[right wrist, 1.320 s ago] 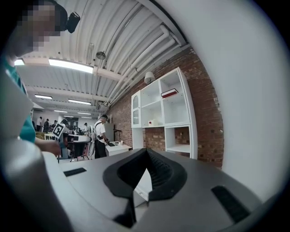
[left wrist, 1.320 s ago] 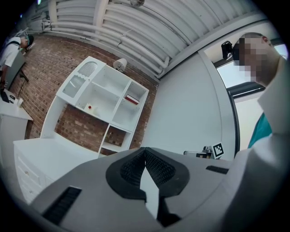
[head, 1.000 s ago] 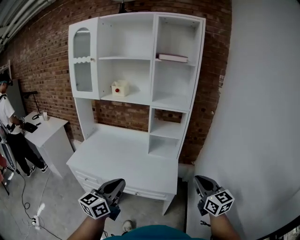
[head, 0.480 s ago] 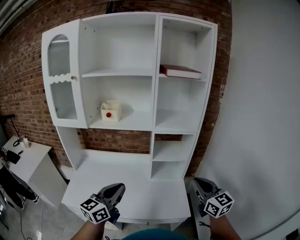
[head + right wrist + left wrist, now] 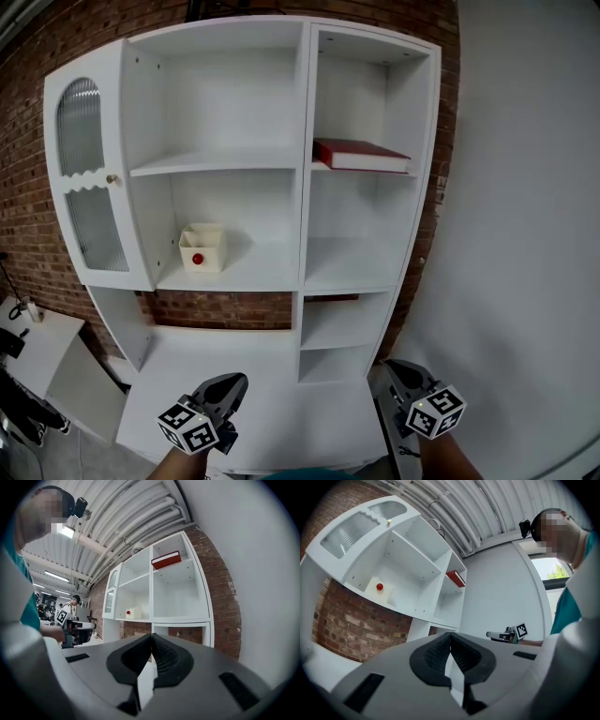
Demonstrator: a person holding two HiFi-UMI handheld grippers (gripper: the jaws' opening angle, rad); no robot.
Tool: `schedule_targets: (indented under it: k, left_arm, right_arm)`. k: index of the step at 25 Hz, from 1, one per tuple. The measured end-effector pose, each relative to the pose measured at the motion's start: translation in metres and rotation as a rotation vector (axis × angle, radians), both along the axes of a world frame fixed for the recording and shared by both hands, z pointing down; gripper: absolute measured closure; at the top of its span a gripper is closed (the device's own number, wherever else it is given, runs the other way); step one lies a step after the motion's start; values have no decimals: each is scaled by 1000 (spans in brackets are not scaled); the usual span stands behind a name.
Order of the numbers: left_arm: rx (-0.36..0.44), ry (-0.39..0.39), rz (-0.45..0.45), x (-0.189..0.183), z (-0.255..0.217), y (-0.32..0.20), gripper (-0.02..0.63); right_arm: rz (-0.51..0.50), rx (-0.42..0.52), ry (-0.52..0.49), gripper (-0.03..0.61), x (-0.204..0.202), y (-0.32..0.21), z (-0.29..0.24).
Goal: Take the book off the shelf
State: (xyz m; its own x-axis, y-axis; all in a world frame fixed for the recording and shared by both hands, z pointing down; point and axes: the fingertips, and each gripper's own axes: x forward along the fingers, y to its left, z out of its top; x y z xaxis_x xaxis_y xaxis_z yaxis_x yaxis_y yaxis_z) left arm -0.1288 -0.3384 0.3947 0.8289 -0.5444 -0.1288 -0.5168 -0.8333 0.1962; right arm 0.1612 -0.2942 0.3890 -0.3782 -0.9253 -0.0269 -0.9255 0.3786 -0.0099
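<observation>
Head view: red book (image 5: 361, 155) lies flat on the top shelf in the right column of the white shelf unit (image 5: 305, 112). White box (image 5: 202, 248) with a red dot sits in the unit's middle compartment. My left tongs (image 5: 232, 384) and right tongs (image 5: 397, 372) hang low over the unit's counter (image 5: 272, 375), well below the book.

Left gripper view: left tongs closed, nothing between the pads.

Right gripper view: right tongs closed, empty; the book shows high in the unit.
</observation>
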Motion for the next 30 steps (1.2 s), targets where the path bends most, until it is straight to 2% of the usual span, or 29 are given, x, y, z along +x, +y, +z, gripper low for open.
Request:
schedule_targets:
  k: [4,14,18,20,24,30]
  left_arm:
    - [9,0,-13,19,-2,-16,597]
    - [17,48,-147,74,-21,-24,597]
    - [3,51,-139,81,-30,-27,597]
    - [20,24,-126,78,-39,-30,597]
    - [69,-17,-92,72,-76,-37,597]
    - [120,-42,-11,70,-142,-44,597]
  right_arm:
    - [-38,-2,11,555,12,-19,-2]
    - [-172,65,23,554,69,-56,-50]
    - [-172,106,51,552,73,-61,-67]
    - [-172,134,83,552,68,-59,-81]
    - [-155,199,165,474,57,-58,-129]
    - [-100,326,395,421,29,-65,-205]
